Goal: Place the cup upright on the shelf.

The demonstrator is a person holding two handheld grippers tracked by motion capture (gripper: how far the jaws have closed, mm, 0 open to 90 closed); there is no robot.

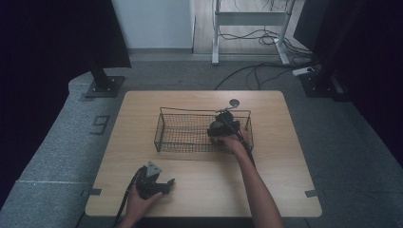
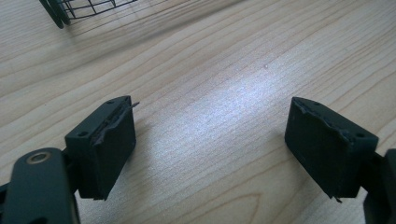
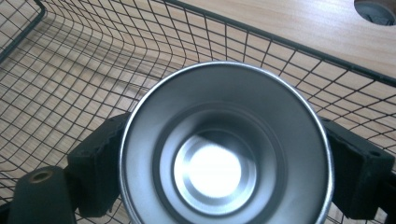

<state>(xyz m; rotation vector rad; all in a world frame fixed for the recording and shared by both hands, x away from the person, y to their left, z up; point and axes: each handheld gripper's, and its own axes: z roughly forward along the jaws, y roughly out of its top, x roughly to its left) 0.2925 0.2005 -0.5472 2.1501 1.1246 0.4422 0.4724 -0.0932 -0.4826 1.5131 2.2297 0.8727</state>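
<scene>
One black wire-mesh basket (image 1: 190, 130) sits on the wooden tabletop (image 1: 266, 175). The right gripper (image 3: 224, 158) clamps one shiny steel cup (image 3: 224, 144) inside it; the left gripper (image 2: 210, 140) rests spread, empty.

cup (image 3: 224, 154): silver | basket (image 1: 190, 124): black mesh | table (image 1: 199, 190): light woodgrain

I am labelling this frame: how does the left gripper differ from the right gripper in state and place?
The left gripper is open and holds nothing; the right gripper is shut on a metal cup. The left gripper rests low over the bare table; the right gripper is over the wire basket. Both have black jaws.
</scene>
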